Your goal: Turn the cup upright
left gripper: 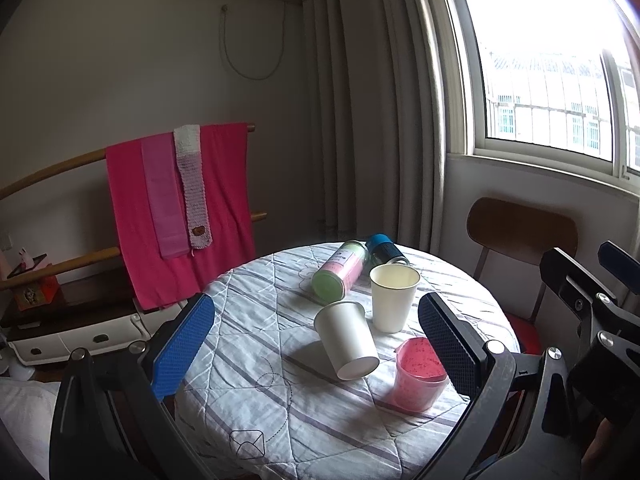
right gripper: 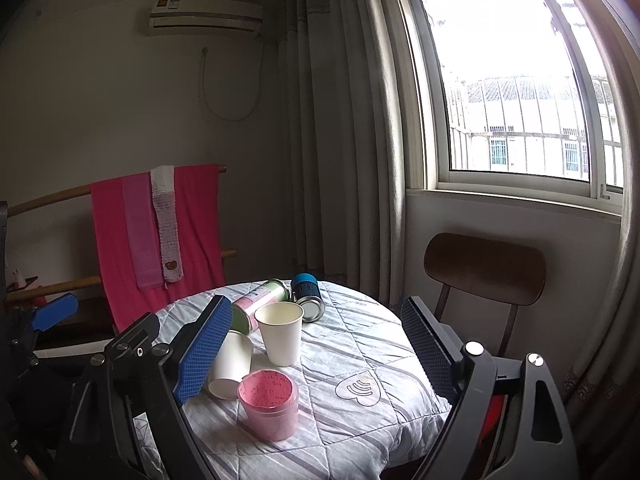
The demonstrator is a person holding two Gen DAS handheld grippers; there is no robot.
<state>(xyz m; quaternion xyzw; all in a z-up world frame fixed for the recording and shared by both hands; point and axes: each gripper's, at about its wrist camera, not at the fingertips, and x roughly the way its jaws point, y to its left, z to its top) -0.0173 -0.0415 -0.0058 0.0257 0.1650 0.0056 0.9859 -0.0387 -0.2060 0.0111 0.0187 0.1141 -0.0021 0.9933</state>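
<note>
A white paper cup (left gripper: 347, 339) lies tipped over on the round table, its base toward me; in the right wrist view the cup (right gripper: 230, 362) is partly hidden behind the left finger. A second white paper cup (left gripper: 393, 297) (right gripper: 280, 333) stands upright behind it. A pink plastic cup (left gripper: 418, 374) (right gripper: 269, 406) stands upright in front. My left gripper (left gripper: 316, 346) is open, held above the table with the tipped cup between its fingers' lines. My right gripper (right gripper: 316, 352) is open and empty, above the table to the right.
A pink-and-green bottle (left gripper: 342, 272) (right gripper: 256, 304) and a dark can with a blue cap (left gripper: 384, 249) (right gripper: 306, 296) lie at the table's far side. The quilted cloth covers the table (left gripper: 260, 360). A wooden chair (right gripper: 484, 272) stands at the right, a rack with red towels (left gripper: 180, 208) at the left.
</note>
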